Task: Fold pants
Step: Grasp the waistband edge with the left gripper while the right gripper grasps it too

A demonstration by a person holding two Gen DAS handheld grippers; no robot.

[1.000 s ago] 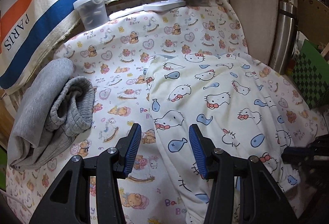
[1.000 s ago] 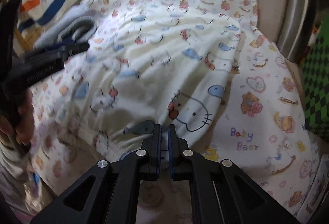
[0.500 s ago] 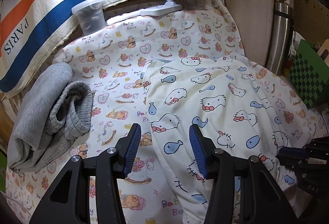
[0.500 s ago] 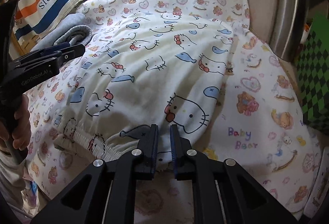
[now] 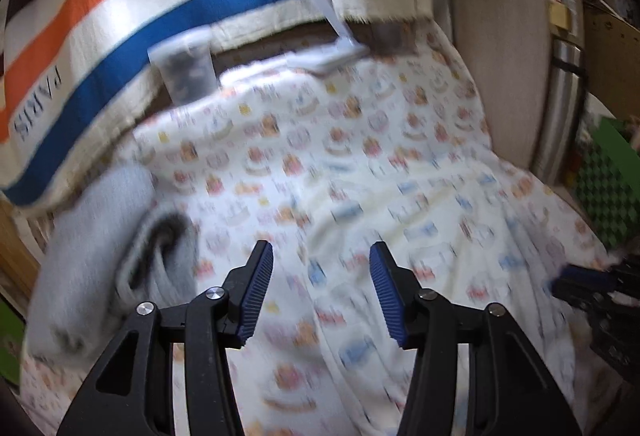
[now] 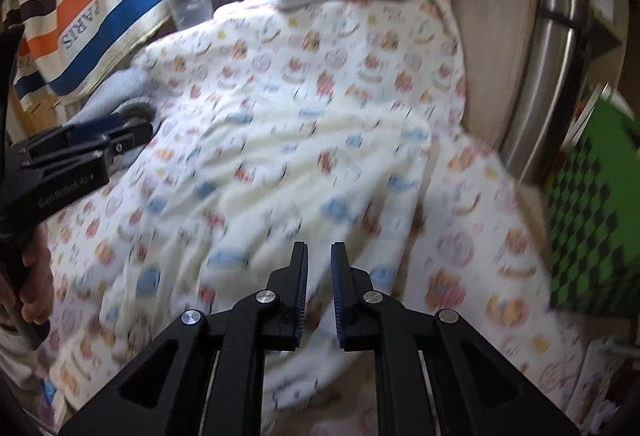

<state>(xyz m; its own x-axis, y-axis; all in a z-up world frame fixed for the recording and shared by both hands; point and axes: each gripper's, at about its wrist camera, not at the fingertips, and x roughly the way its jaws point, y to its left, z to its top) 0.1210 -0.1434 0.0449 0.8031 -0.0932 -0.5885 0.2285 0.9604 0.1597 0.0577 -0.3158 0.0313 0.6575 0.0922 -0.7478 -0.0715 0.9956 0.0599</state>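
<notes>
A: State of the left gripper (image 5: pixel 321 290)?
B: Jaws stand apart, nothing between the pads. It hangs above the sheet (image 5: pixel 360 124), over the left edge of the pants (image 5: pixel 440 220). Its jaws have just been opening a little further.

A: And the right gripper (image 6: pixel 319 290)?
B: Jaws are slightly apart, a narrow gap showing between the pads. They have just been opening. No cloth is pinched in the gap; the near edge of the pants lies below the fingers.

A: Where are the pants?
B: Spread flat on the printed sheet, right of centre in the left wrist view. Both views are motion-blurred, so the print is unclear.

A: Other items?
B: A grey garment (image 5: pixel 100 248) lies bunched at the sheet's left edge, apart from the pants. A clear cup (image 5: pixel 184 70) and a white lamp (image 5: pixel 316 8) stand at the far edge, below a striped towel (image 5: pixel 120 8).
</notes>
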